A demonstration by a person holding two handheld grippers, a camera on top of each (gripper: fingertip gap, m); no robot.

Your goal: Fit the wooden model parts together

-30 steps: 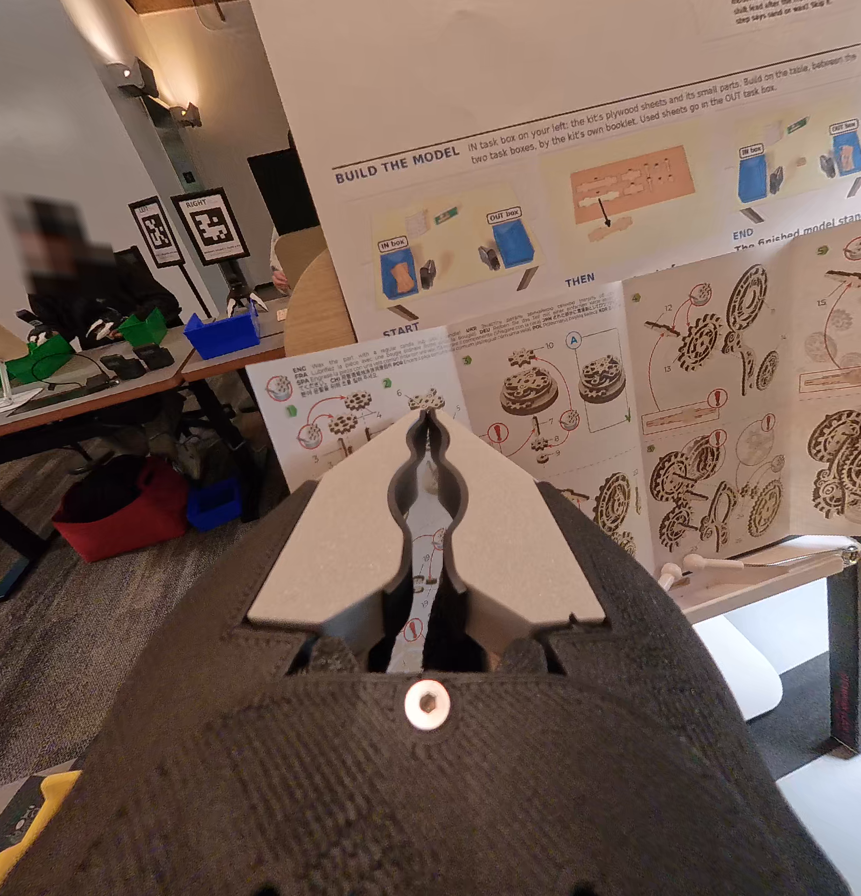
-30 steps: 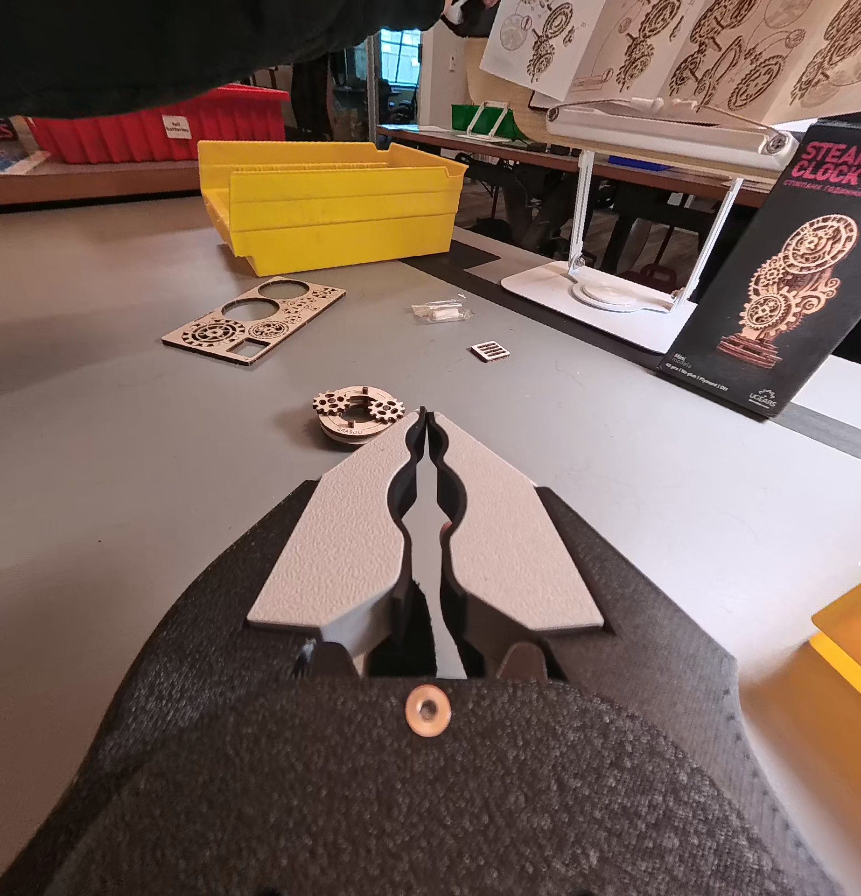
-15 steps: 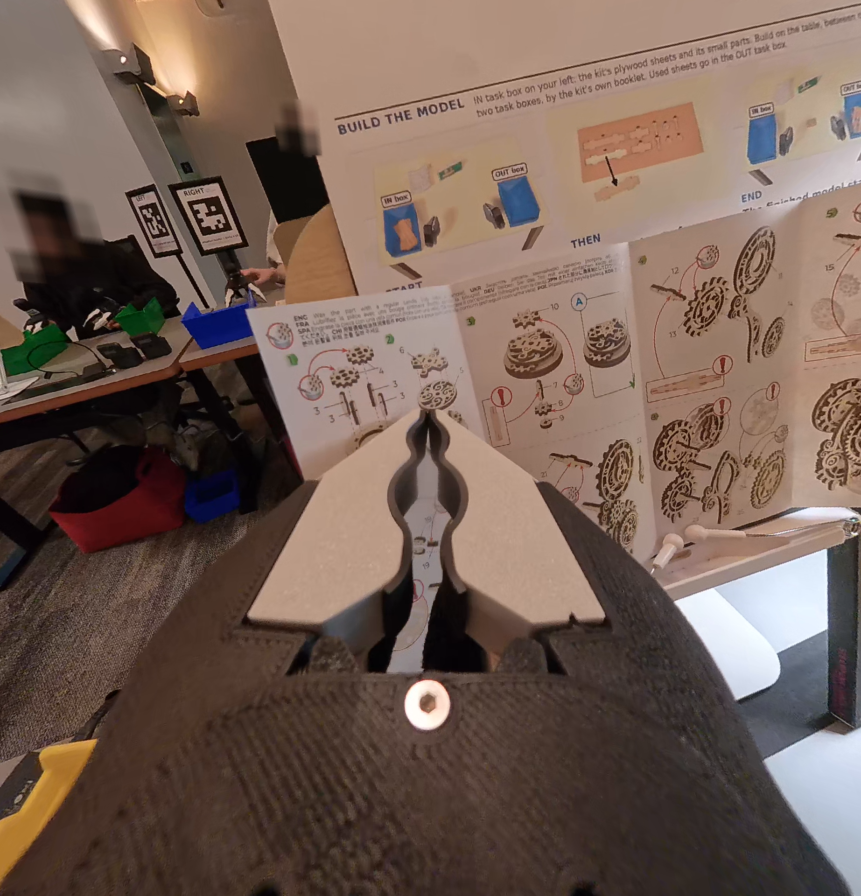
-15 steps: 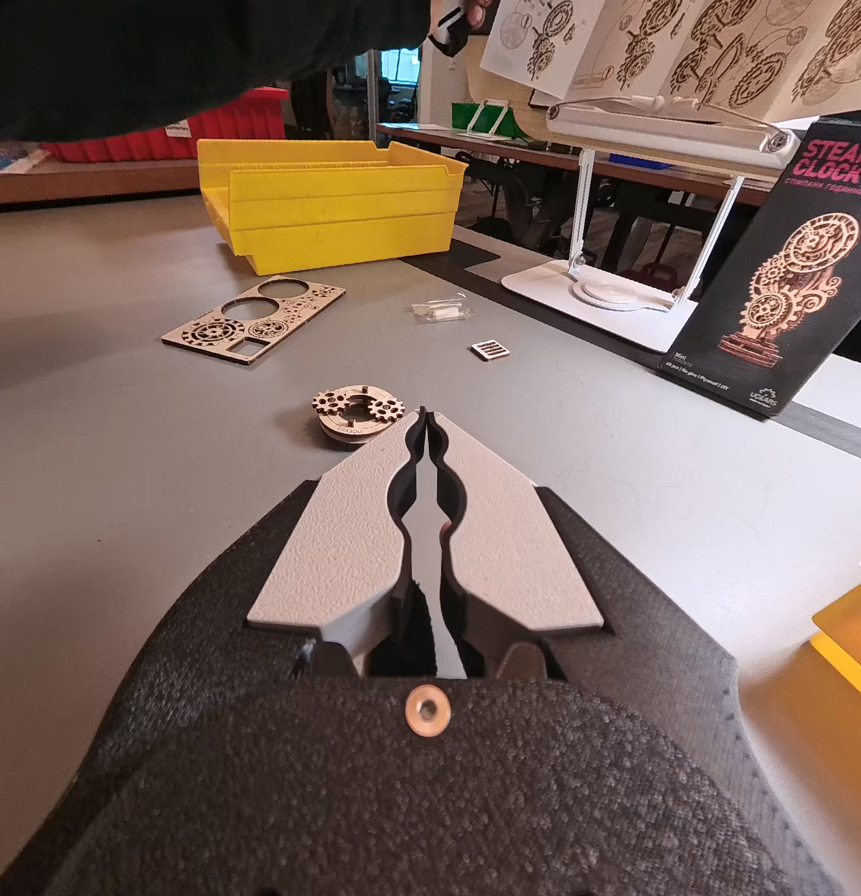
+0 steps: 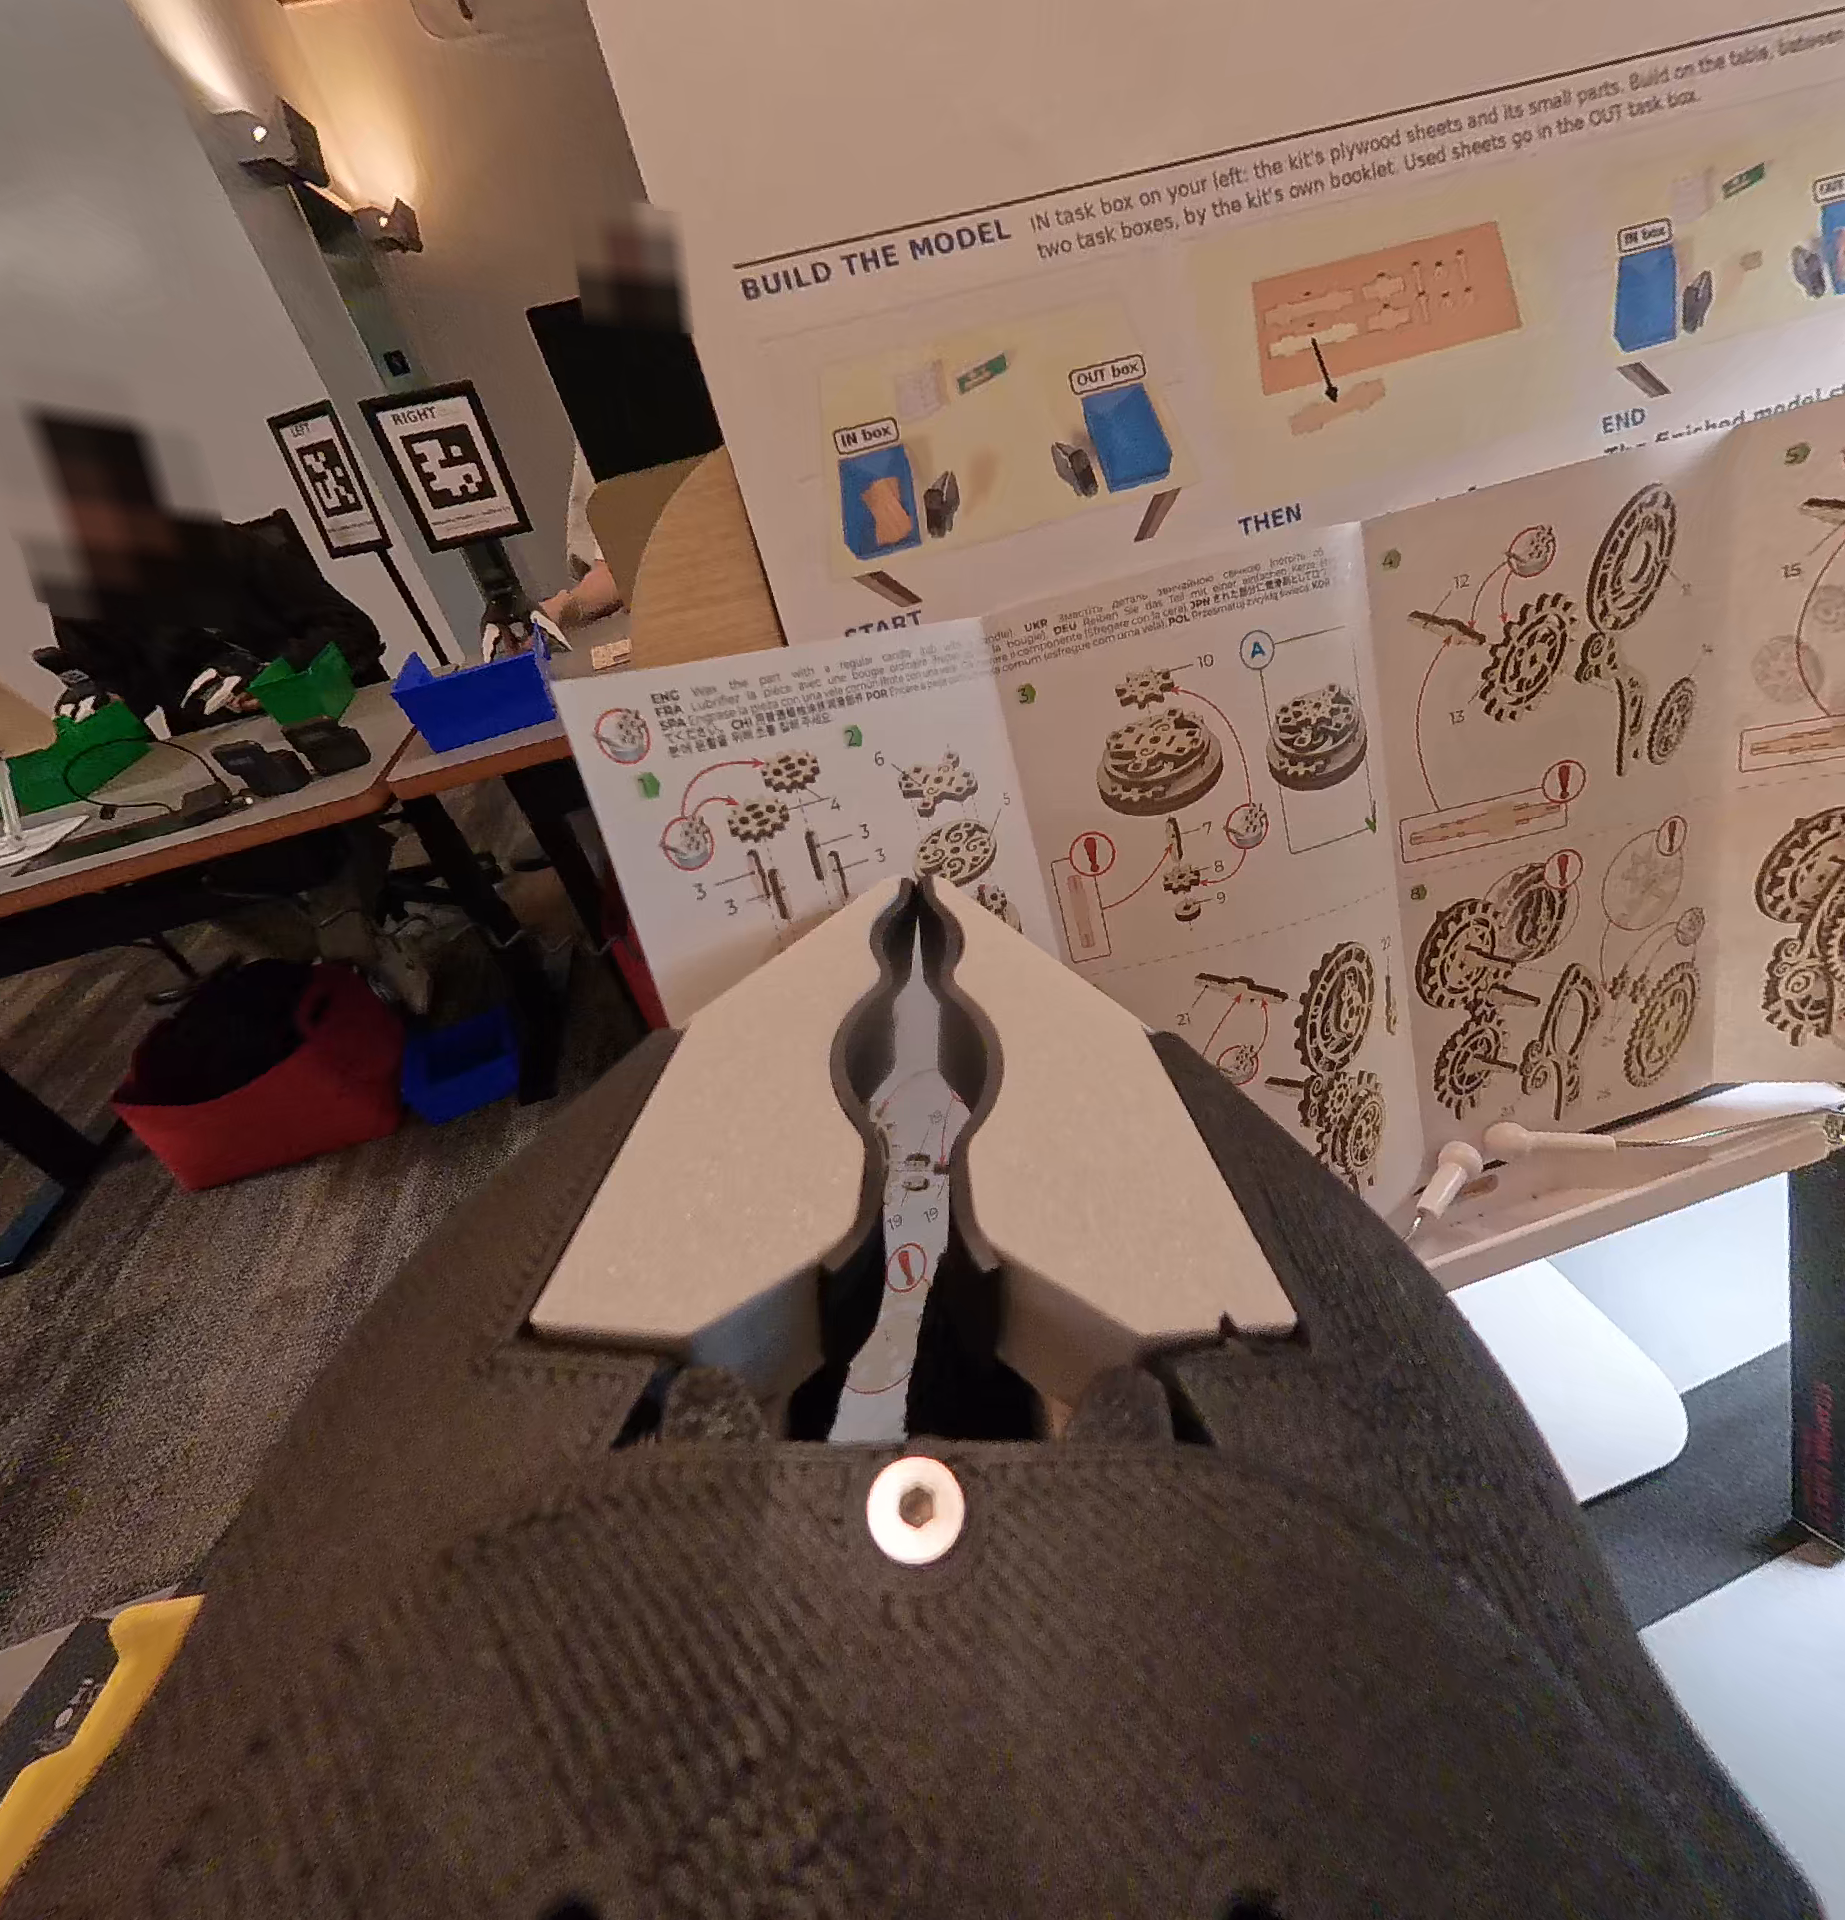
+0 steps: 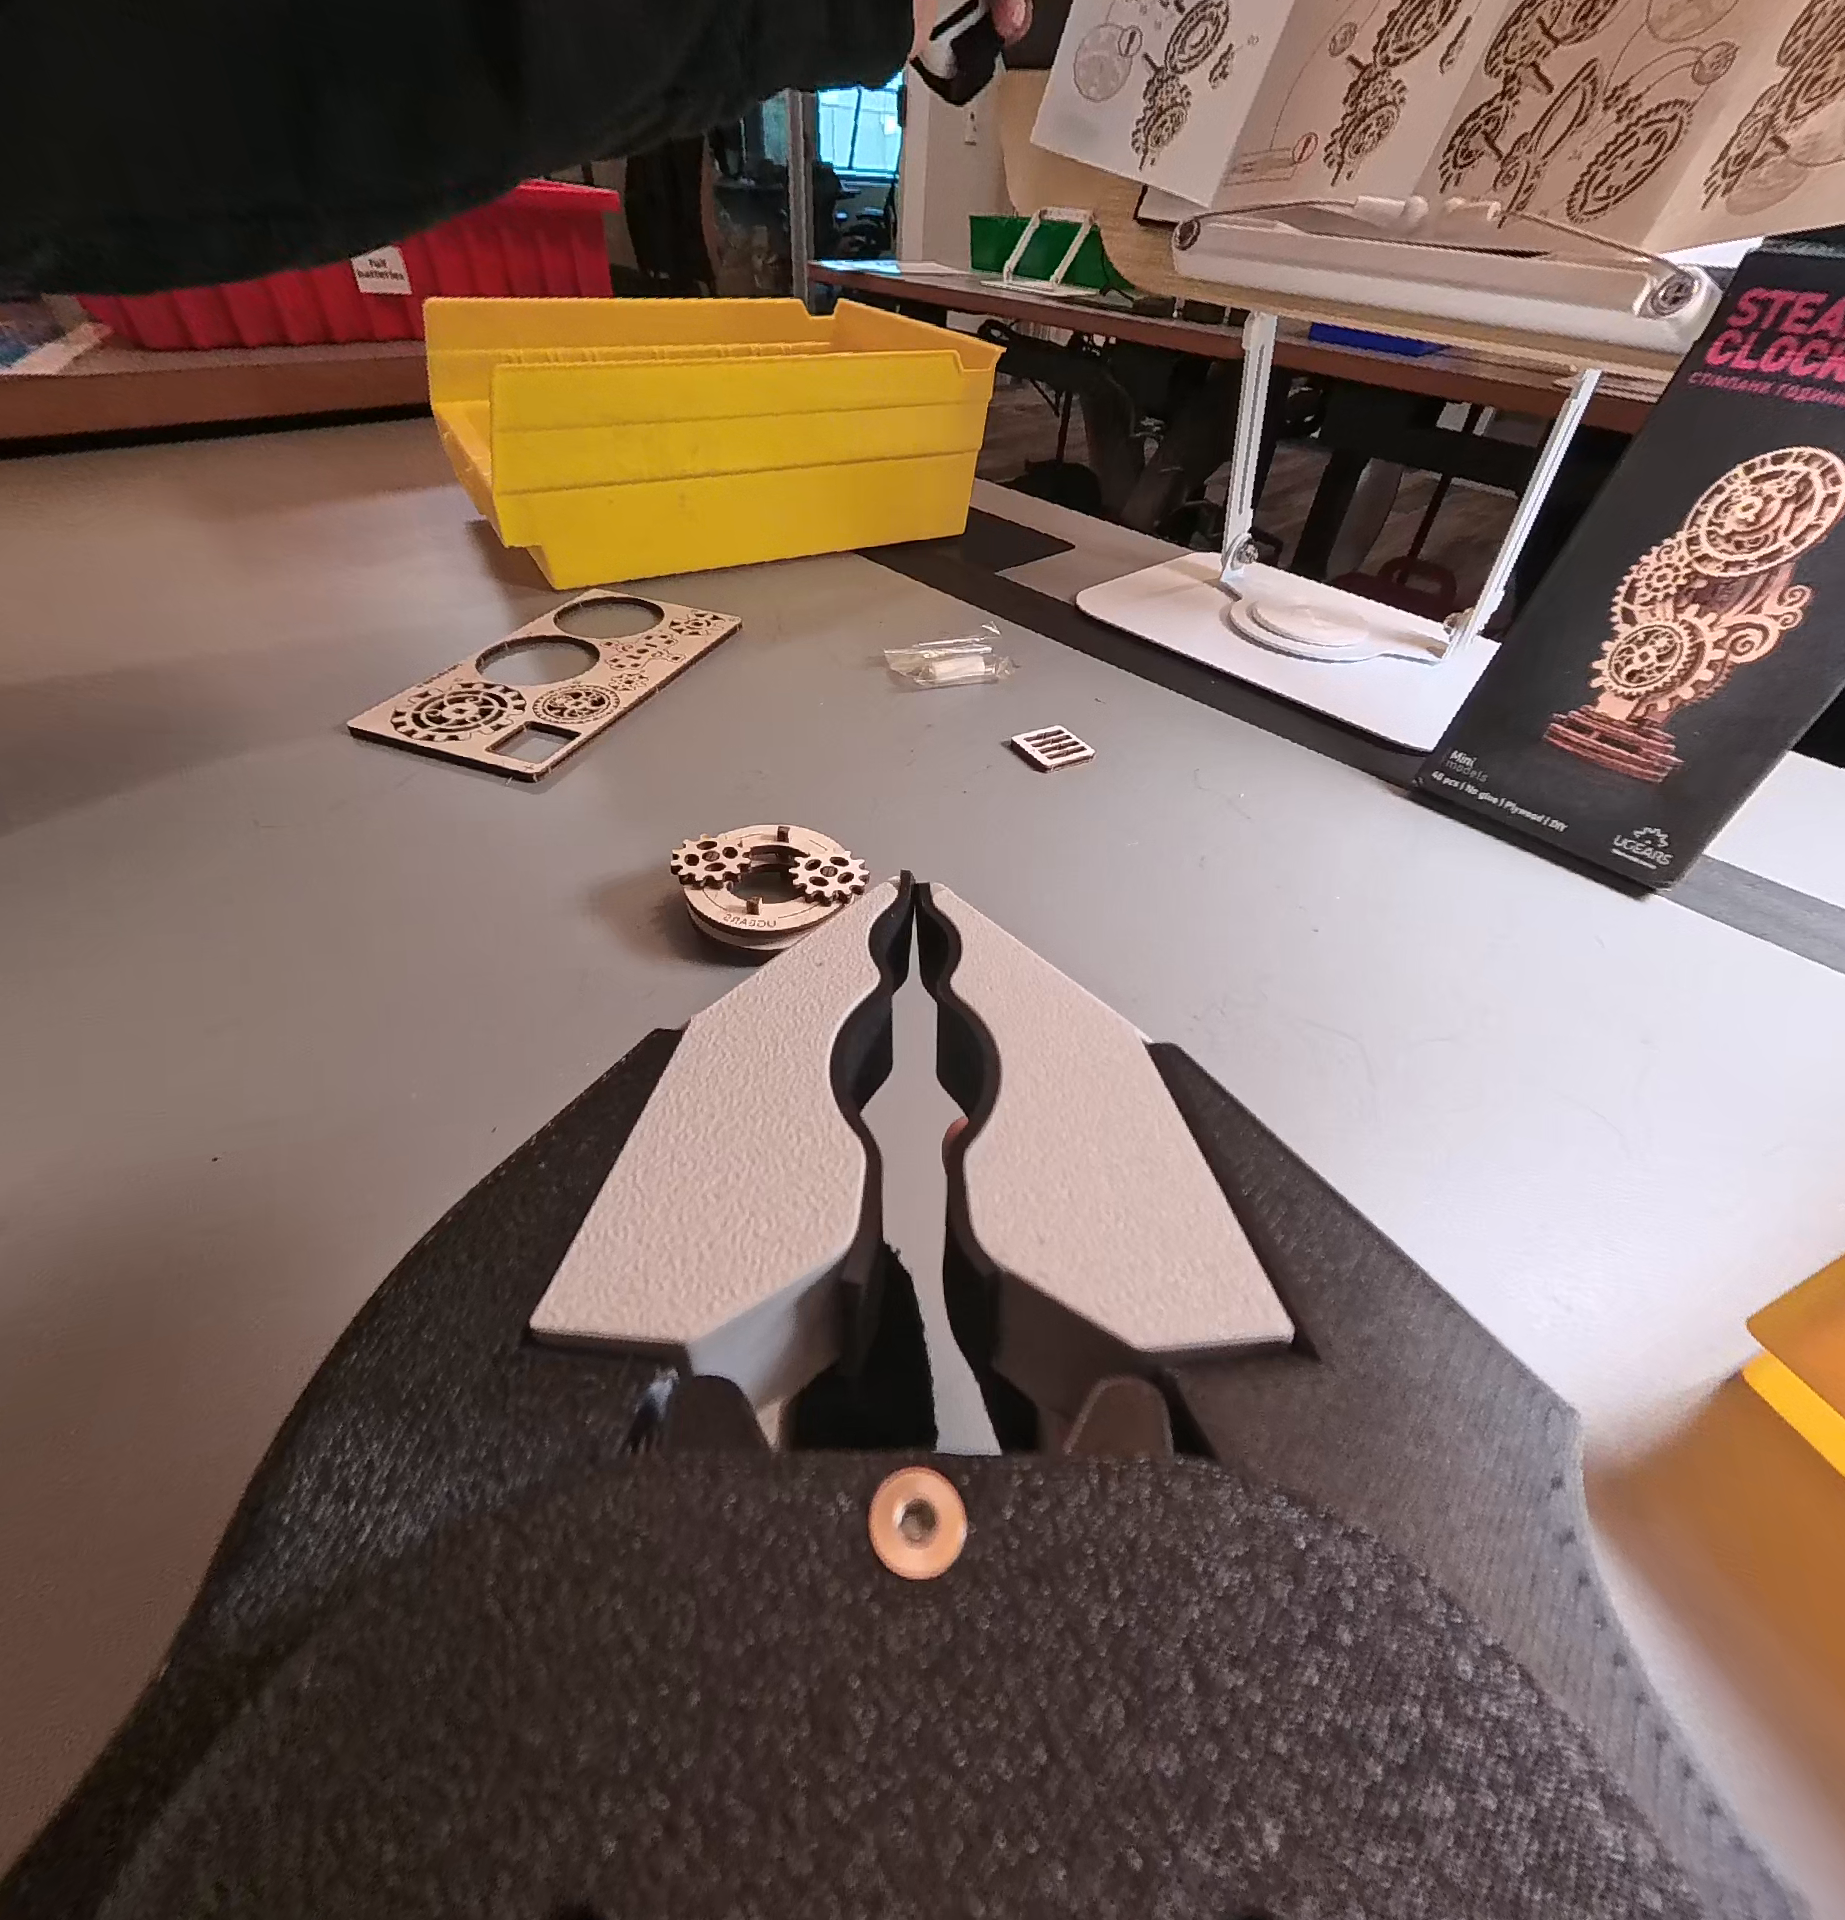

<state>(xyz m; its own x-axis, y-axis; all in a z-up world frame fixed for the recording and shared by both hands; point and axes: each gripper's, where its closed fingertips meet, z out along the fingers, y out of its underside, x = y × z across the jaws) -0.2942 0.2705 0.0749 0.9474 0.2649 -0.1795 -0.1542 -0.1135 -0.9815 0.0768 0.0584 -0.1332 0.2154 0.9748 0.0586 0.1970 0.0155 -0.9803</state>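
Note:
A round wooden base with two small gears [image 6: 770,896] lies on the grey table [image 6: 274,997], just ahead and left of my right gripper [image 6: 913,885], which is shut and empty, low over the table. A plywood sheet of gear parts [image 6: 544,698] lies farther left. A small slotted wooden piece [image 6: 1049,748] and a clear bag of small parts [image 6: 947,663] lie beyond. My left gripper [image 5: 918,885] is shut and empty, raised and pointing at the open instruction booklet [image 5: 1261,821] on its white stand [image 5: 1583,1174].
A yellow bin [image 6: 710,447] stands at the back of the table. The black kit box [image 6: 1676,582] stands upright on the right, beside the white stand's base [image 6: 1302,644]. A second yellow bin's corner [image 6: 1822,1382] shows at the right edge. A dark sleeve [image 6: 326,114] crosses overhead. Other people sit at tables [image 5: 170,821] behind. Across from one pair of fingers to the other is roughly 50 cm.
My left gripper has tilted down and to the right, so the booklet now sits higher and closer in its view. The right gripper has not moved.

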